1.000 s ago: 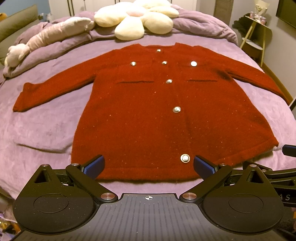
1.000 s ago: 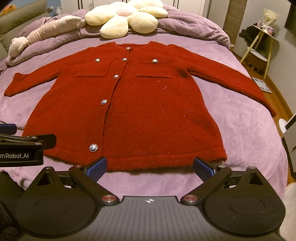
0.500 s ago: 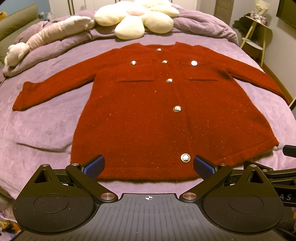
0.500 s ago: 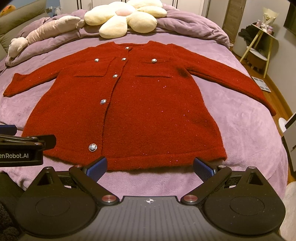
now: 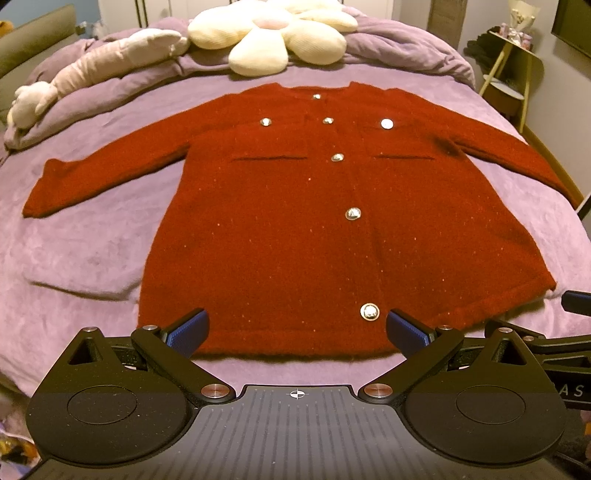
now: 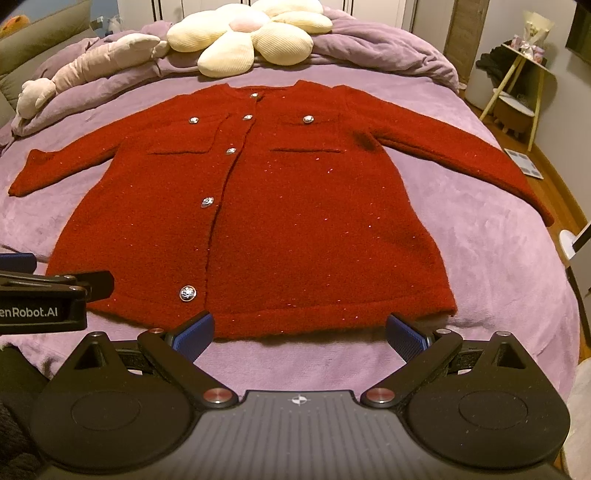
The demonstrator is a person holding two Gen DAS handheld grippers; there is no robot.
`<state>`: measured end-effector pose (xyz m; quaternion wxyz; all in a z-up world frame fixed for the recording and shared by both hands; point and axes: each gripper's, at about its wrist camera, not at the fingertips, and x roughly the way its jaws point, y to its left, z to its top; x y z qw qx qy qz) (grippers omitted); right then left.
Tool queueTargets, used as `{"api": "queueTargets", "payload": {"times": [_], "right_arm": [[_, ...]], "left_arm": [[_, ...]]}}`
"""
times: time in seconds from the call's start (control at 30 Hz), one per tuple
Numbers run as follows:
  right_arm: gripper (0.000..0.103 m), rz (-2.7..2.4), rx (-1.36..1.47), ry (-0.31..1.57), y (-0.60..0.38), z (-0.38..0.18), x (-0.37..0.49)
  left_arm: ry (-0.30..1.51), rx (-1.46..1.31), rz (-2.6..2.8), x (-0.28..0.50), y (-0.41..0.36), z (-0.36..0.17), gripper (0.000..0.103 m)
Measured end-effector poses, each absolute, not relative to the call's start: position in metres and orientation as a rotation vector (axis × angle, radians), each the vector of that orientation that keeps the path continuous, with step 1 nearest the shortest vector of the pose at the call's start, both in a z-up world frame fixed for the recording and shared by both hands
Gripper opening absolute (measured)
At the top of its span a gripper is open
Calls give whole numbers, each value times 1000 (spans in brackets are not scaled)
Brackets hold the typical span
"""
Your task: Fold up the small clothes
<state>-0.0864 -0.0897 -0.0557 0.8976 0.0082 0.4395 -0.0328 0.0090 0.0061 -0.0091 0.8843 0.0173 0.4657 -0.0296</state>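
Note:
A red knitted cardigan (image 5: 295, 229) (image 6: 288, 221) with silver buttons lies flat and face up on a purple bed cover, both sleeves spread out sideways. Its hem is nearest to me. My left gripper (image 5: 297, 330) hovers open just short of the hem, left of the bottom button (image 5: 369, 312), with nothing between its blue pads. My right gripper (image 6: 301, 332) also stands open in front of the hem, right of the button line, holding nothing. Part of the left gripper's body (image 6: 44, 299) shows at the left edge of the right wrist view.
The purple bed cover (image 5: 81, 254) (image 6: 498, 258) has a fold left of the cardigan. A cream flower-shaped cushion (image 5: 273, 33) and a pale plush toy (image 5: 92, 70) lie at the head of the bed. A yellow-legged side table (image 6: 517, 85) stands on the wooden floor at right.
Both views have crept very slightly; the cardigan lies as before and both grippers stay open.

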Motion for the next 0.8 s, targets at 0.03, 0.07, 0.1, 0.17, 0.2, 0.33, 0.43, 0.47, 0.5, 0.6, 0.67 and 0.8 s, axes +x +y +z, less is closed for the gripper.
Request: {"api": "queueTargets", "payload": {"times": [0.03,0.07,0.1,0.17,0.2,0.33,0.43,0.47,0.5,0.6,0.67,0.8], "right_arm": [[99,-64,23,911,-90,-56,-86],[99,-60,29,913,-90,-57,-86],[99,-57,31,914,-91,-58,-86],[99,-55,33,913,-91,-59,-85],[99,-54,33,915,-91,-60,-85],[99,-48,50,923,-92,-64,-83],[99,-42,58,925,-94,-68,-82],[99,-39,63,926,-95,-70,-81],[99,-37,69,925,-96,-71,-81],[99,-34,99,915,-104,-75,-77],[99,-24,117,877,-112,-76,-74],[99,-85,84,629,-133,-74,-73]], "left_arm": [[971,34,-62,9,6,-10,103],[974,31,-62,10,7,-11,103],[977,29,-63,10,8,-11,103],[982,24,-66,11,9,-13,103],[986,23,-67,11,9,-14,103],[996,21,-68,13,8,-17,103],[1009,17,-72,14,9,-21,103],[1015,16,-73,15,8,-23,103],[1023,15,-77,16,8,-25,103],[1037,8,-87,19,8,-31,103],[1036,-12,-98,23,9,-34,103],[1024,-65,-108,39,15,-40,103]]}}
